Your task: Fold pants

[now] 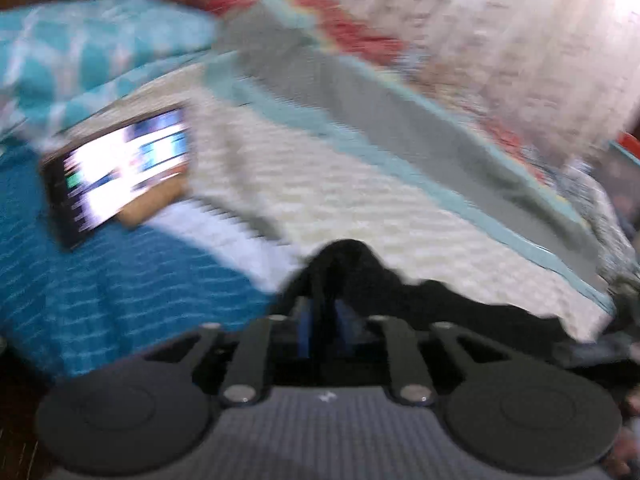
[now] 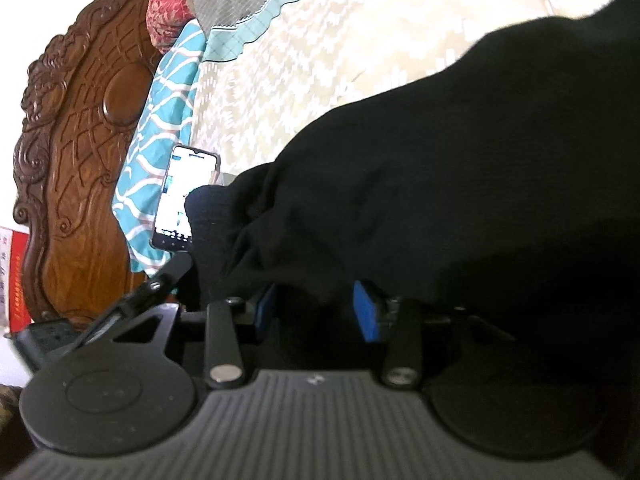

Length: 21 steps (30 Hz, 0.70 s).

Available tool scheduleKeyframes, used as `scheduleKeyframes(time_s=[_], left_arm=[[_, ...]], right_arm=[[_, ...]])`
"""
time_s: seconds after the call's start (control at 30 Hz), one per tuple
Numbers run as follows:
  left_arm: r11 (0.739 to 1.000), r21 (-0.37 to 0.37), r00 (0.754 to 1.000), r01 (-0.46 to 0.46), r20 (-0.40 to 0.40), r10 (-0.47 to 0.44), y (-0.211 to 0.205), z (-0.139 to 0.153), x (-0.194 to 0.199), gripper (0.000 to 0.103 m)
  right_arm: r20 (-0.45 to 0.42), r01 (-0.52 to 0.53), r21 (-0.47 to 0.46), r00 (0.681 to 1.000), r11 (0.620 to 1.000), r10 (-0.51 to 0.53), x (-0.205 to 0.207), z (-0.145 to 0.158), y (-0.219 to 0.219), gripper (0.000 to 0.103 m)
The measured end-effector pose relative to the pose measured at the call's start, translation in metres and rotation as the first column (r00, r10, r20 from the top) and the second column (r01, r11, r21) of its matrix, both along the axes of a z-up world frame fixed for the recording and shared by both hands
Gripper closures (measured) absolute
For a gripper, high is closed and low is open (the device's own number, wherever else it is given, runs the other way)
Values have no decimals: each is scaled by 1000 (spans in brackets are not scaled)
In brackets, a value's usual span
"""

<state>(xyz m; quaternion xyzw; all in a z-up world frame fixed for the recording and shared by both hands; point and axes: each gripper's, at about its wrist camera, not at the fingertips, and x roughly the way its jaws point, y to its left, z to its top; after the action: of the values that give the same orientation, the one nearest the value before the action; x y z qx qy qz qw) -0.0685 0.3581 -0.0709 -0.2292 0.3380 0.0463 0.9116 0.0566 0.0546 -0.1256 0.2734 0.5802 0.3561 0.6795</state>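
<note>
The black pants (image 2: 440, 168) lie bunched on the cream bedspread (image 1: 360, 208). In the blurred left wrist view, a peak of the pants (image 1: 348, 256) rises from between the blue pads (image 1: 303, 328) of my left gripper (image 1: 324, 312), which is shut on the cloth. In the right wrist view the pants drape over my right gripper (image 2: 316, 312). Its blue pads (image 2: 366, 312) stand well apart and do not press the cloth, so it is open. The fingertips of both grippers are hidden under fabric. A black linkage (image 2: 160, 280) of the other gripper shows at the left.
A lit phone (image 2: 184, 196) lies on the bed just left of the pants, beside a teal patterned pillow (image 2: 160, 140). A carved wooden headboard (image 2: 80, 140) stands behind it. A grey blanket with teal trim (image 1: 380, 120) and a red pillow (image 2: 168, 12) lie farther back.
</note>
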Motion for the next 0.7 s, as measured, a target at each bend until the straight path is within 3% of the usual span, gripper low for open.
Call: scheduleKeyframes(time_s=[0.07, 0.1, 0.2, 0.3, 0.4, 0.47, 0.6, 0.7], left_arm=[[996, -24, 996, -83, -25, 82, 16, -9, -1, 62], [994, -42, 995, -97, -27, 96, 21, -10, -1, 60], [993, -106, 998, -49, -39, 46, 26, -18, 4, 51], [994, -111, 998, 23, -52, -29, 19, -25, 11, 51], [986, -160, 997, 37, -60, -47, 19, -29, 10, 62], [983, -173, 998, 64, -16, -67, 15, -23, 5, 84], [997, -37, 997, 73, -1, -73, -13, -11, 0, 92], [995, 36, 993, 95, 73, -97, -39, 11, -11, 92]], right_arm=[[-17, 8, 16, 1000, 1000, -8, 0, -3, -5, 57], [-22, 11, 22, 1000, 1000, -11, 1, -4, -6, 57], [-32, 21, 26, 999, 999, -20, 1, -4, -6, 57], [-28, 17, 23, 999, 1000, -17, -2, 0, -8, 57], [-24, 16, 24, 1000, 1000, -15, -2, 2, -10, 57], [-25, 17, 25, 1000, 1000, -16, -2, 2, -10, 57], [-28, 23, 22, 999, 999, -23, -1, 0, -6, 57], [-27, 16, 25, 1000, 1000, -15, 0, 4, -8, 57]])
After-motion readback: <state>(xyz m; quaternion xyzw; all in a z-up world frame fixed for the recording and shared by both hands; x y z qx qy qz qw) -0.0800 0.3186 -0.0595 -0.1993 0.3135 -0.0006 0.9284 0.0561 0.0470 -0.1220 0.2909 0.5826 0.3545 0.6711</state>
